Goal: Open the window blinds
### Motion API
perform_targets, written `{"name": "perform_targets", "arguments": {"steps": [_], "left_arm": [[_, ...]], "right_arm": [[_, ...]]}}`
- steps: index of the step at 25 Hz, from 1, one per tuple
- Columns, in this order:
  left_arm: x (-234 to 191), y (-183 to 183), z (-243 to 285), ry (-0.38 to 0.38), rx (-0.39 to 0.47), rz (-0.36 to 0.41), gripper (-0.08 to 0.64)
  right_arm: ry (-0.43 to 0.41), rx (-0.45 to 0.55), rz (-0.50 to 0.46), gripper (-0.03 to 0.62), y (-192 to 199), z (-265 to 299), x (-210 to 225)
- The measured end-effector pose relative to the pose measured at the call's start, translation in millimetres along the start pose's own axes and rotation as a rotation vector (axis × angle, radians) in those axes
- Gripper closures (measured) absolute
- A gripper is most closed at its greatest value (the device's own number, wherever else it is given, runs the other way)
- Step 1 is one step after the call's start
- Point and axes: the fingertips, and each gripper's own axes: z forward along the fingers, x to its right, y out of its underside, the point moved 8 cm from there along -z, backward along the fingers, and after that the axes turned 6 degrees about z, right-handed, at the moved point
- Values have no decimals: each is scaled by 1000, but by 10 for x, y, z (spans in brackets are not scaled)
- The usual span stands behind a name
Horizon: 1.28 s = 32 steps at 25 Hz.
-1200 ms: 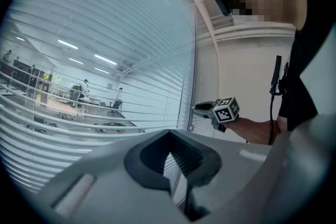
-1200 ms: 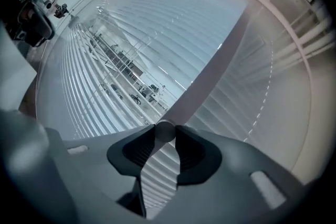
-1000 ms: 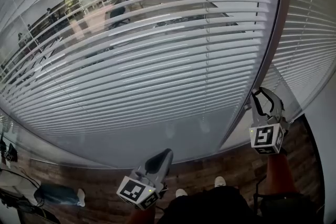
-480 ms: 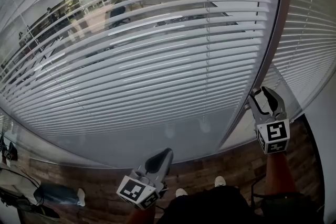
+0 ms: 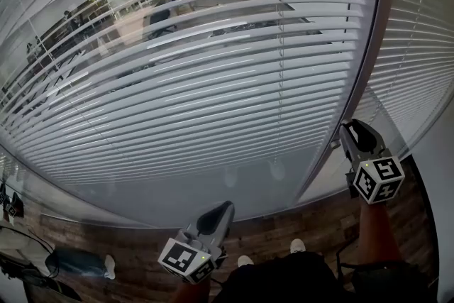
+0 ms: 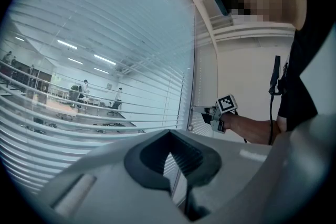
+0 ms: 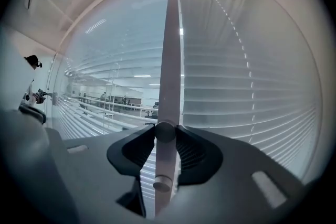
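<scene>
Blinds wand (image 7: pixel 169 60) within closing right gripper (image 7: pixel 165 131)

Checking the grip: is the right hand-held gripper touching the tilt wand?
Touching: the right gripper view shows the right hand-held gripper, jaws just closing, clamping the tilt wand from both sides.

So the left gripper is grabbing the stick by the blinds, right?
No, it's the right gripper: its jaws have just been closing on the stick, by the blinds. The right gripper view shows it.
</scene>
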Motion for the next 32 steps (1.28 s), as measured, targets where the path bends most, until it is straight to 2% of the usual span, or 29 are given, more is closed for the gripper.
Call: {"name": "perform_targets", "arguments": {"steps": [4, 10, 13, 16, 28, 32], "left_arm": [[10, -36, 6, -4, 3, 5, 560], [-86, 350, -201, 7, -16, 13, 560], [-105, 420, -237, 5, -20, 3, 560], [-111, 422, -246, -1, -30, 12, 560], [-89, 304, -166, -4, 12, -3, 560], [-146, 346, -290, 2, 1, -11, 560]], "right_arm": [[2, -7, -17, 437, 1, 1, 2], [19, -25, -60, 440, 338, -19, -172], [24, -31, -71, 439, 411, -17, -202], [19, -29, -52, 437, 405, -18, -188], [31, -24, -73, 434, 322, -22, -123], [51, -11, -95, 433, 244, -94, -236]]}}
